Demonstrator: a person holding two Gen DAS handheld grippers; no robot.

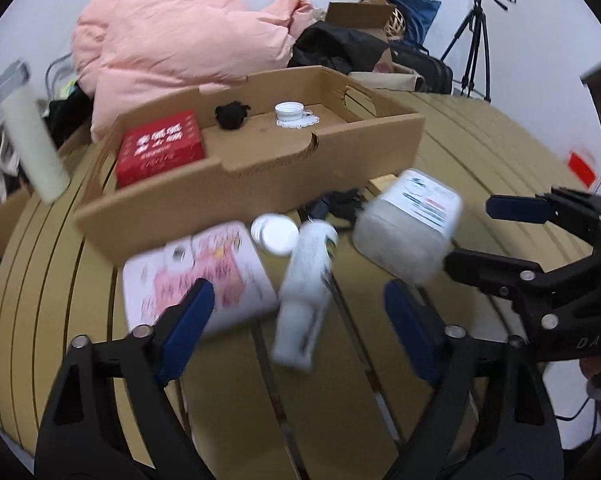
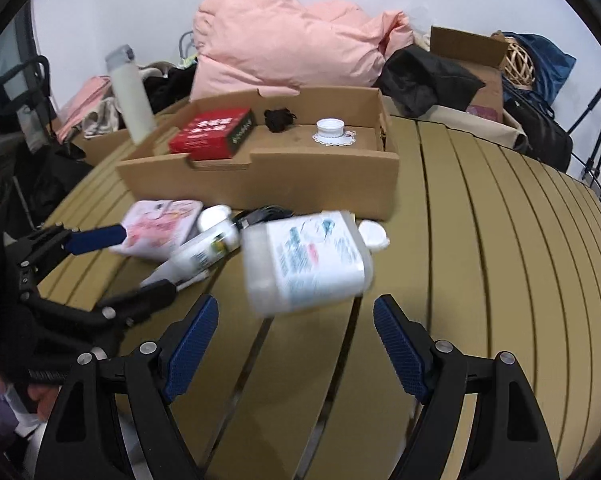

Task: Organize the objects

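On the slatted table, in front of a shallow cardboard box, lie a white bottle, a pink-patterned flat case, a round white lid and a clear labelled jug. My left gripper is open, with the bottle's base lying between its blue pads, untouched. My right gripper is open just short of the jug, with nothing between its pads. The box holds a red carton, a black clump and a white cap on a doily.
A black cable lies against the box front. A pink duvet, dark bags and another carton pile up behind. A pale flask stands at the left and a tripod at the far right.
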